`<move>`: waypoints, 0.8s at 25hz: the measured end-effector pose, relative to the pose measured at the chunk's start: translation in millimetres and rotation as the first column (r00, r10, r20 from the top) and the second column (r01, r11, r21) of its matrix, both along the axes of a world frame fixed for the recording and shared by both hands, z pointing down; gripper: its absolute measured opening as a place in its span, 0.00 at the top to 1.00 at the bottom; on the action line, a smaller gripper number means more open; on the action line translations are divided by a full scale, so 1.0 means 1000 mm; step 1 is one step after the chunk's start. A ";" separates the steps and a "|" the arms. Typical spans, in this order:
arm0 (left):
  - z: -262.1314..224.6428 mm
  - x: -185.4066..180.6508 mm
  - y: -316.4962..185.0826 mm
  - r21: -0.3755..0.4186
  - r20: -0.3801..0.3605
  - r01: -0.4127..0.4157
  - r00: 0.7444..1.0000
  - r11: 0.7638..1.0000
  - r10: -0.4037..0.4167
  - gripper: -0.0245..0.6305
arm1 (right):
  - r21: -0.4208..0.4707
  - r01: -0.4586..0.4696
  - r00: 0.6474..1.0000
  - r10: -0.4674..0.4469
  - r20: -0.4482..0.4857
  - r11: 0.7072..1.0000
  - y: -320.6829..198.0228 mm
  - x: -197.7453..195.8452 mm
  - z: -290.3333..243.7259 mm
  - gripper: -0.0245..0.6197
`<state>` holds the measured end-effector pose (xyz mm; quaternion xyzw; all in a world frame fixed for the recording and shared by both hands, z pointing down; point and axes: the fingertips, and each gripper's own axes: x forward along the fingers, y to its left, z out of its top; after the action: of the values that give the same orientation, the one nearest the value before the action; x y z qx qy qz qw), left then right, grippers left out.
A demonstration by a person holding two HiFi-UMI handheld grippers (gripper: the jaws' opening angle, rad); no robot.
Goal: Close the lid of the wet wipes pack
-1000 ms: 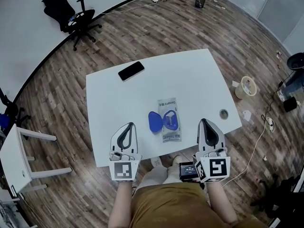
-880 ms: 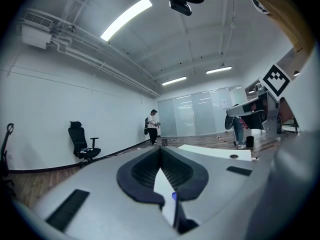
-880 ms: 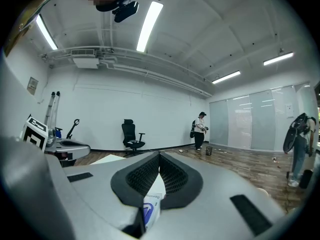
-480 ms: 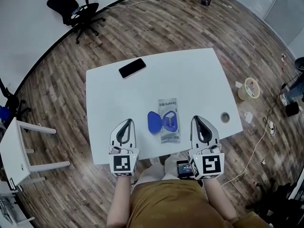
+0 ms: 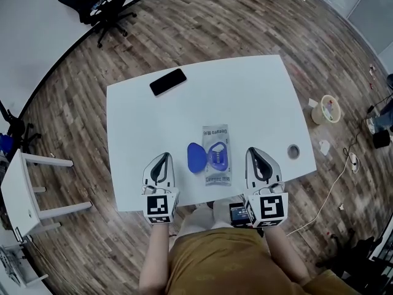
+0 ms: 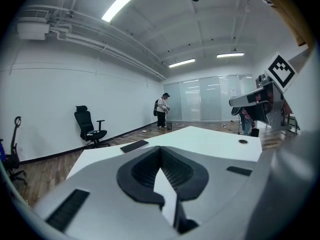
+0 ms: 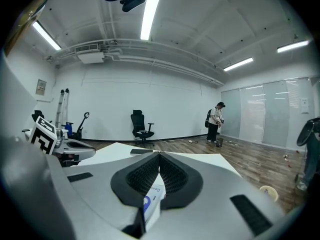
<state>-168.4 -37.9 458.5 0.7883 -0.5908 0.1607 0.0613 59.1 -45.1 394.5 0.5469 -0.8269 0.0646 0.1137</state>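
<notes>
Wet wipes pack (image 5: 218, 155) lies flat on the white bench (image 5: 245, 100), near the person's edge, between the two claws and touching neither. Blue lid (image 5: 194, 158) is flipped open and rests flat on the bench at the pack's left side. A blue oval frame shows in the middle of the pack; what sits in the opening is too small to tell.

Round pale tub (image 5: 325, 109) stands on the floor to the right of the bench; its contents cannot be made out.

Bench also carries a dark phone (image 5: 167, 82) near the far left corner, well apart from the pack, and has a round cable hole (image 5: 293, 150) near the right edge. Floor (image 5: 202, 29) is brown wood planks. Black office chair (image 5: 101, 8) stands by the white wall, and a small white table (image 5: 21, 195) is off to the left. Glass partition (image 6: 215, 96) closes the far end of the room, with a person (image 6: 162, 110) standing before it.

The pack's long axis runs from the near edge toward the far edge of the bench, with print at both short ends.

Left claw (image 5: 164, 156): tips pressed together, nothing between them, hovering left of the lid. Right claw (image 5: 252, 151): tips pressed together, holding nothing, just right of the pack.
</notes>
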 end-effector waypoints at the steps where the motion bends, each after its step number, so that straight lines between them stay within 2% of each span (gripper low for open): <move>1: 0.005 0.001 -0.001 -0.010 -0.001 0.002 1.000 1.000 -0.002 0.95 | -0.008 0.000 1.000 0.000 -0.001 1.000 -0.002 0.002 0.004 0.95; 12: 0.067 0.002 0.004 -0.155 0.007 0.032 0.999 0.987 -0.031 0.95 | -0.078 0.013 1.000 -0.014 -0.007 0.997 -0.010 0.006 0.032 0.95; 20: 0.092 0.008 0.007 -0.224 -0.002 0.025 1.000 0.974 -0.026 0.95 | -0.087 0.012 1.000 -0.012 -0.006 0.996 -0.016 0.009 0.038 0.95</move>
<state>-160.3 -31.3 550.7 0.7692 -0.5787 0.2236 0.1531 67.6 -61.3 432.2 0.5367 -0.8262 0.0983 0.1405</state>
